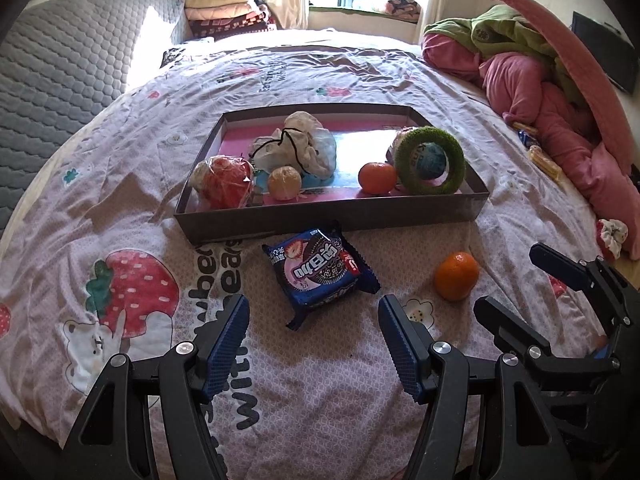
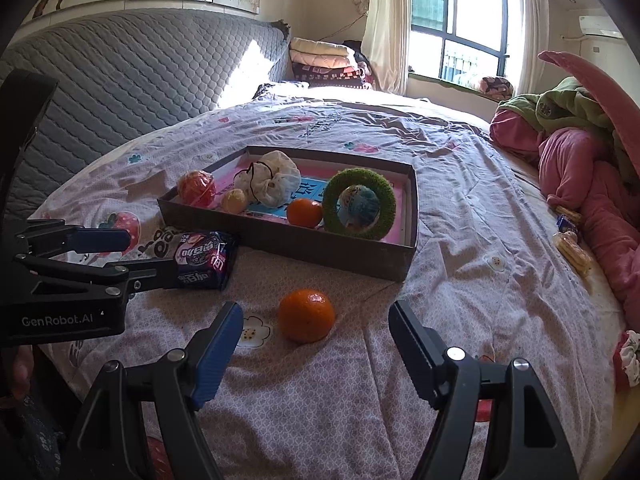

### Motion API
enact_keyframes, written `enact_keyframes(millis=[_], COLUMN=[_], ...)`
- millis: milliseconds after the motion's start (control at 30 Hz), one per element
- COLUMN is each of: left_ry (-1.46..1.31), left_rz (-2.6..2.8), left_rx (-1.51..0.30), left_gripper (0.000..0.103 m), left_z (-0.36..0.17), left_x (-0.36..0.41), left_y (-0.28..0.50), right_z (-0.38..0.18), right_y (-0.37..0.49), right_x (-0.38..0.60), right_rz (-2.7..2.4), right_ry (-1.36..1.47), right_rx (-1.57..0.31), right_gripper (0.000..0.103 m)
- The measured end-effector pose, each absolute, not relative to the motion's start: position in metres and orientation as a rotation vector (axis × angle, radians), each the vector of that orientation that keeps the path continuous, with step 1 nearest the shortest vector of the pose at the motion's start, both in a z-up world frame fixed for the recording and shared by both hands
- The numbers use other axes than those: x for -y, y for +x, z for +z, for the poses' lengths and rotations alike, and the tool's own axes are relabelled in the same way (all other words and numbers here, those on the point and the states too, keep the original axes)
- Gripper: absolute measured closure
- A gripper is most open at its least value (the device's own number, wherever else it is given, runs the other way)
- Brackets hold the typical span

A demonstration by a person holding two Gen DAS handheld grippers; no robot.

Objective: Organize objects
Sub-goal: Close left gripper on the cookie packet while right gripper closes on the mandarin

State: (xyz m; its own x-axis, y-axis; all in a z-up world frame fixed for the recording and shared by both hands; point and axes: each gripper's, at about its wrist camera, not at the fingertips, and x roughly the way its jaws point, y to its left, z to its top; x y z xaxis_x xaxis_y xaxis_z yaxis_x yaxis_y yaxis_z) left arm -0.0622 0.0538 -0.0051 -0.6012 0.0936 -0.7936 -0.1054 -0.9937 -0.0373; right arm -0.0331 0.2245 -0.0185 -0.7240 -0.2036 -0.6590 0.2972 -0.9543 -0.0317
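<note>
A shallow brown box [image 1: 328, 216] [image 2: 320, 252] lies on the bed. It holds a wrapped red ball [image 1: 224, 182], a pale fruit [image 1: 284, 183], a white drawstring bag [image 1: 300, 144], a tangerine [image 1: 376, 178] and a green ring toy [image 1: 430, 160]. In front of the box lie a blue cookie packet [image 1: 320, 274] [image 2: 204, 262] and a loose tangerine [image 1: 457, 276] [image 2: 306, 315]. My left gripper [image 1: 314, 320] is open, just short of the packet. My right gripper [image 2: 316, 328] is open with the loose tangerine just beyond its fingertips.
A pink and green bedding pile [image 1: 540, 80] lies at the right. Small snack packets [image 2: 570, 240] lie beside it. A grey quilted headboard [image 2: 120, 76] stands at the left. Folded blankets [image 1: 228, 12] are stacked by the window. A floral scrunchie [image 1: 612, 236] lies at the right edge.
</note>
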Motion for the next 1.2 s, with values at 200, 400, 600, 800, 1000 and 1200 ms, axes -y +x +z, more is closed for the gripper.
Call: enact_keyframes(millis=[200, 400, 600, 800, 1000, 1200], left_ry=[-1.368, -1.396, -1.419, -1.419, -1.441, -1.447], left_rz=[2.695, 2.676, 2.659, 2.659, 2.666, 2.686], left_rx=[-0.016, 0.0, 0.034, 0.049, 0.063, 0.089], left_gripper=[0.035, 0.035, 0.035, 0.035, 0.035, 0.034], left_z=[-0.012, -0.02, -0.024, -0.025, -0.031, -0.033], left_x=[-0.056, -0.058, -0.062, -0.066, -0.068, -0.067], left_y=[-0.065, -0.068, -0.074, -0.082, -0.093, -0.105], right_z=[-0.025, -0.03, -0.032, -0.035, -0.039, -0.044], right_y=[-0.035, -0.037, -0.04, -0.044, -0.046, -0.052], right_x=[-0.219, -0.218, -0.22, -0.222, -0.22, -0.216], right_rz=[-2.665, -2.657, -2.654, -2.646, -2.642, -2.636], right_ry=[1.033, 1.057, 1.074, 1.094, 1.107, 1.131], right_rx=[-0.226, -0.23, -0.215, -0.175, -0.186, -0.195], right_gripper=[0.028, 0.028, 0.028, 0.028, 0.028, 0.028])
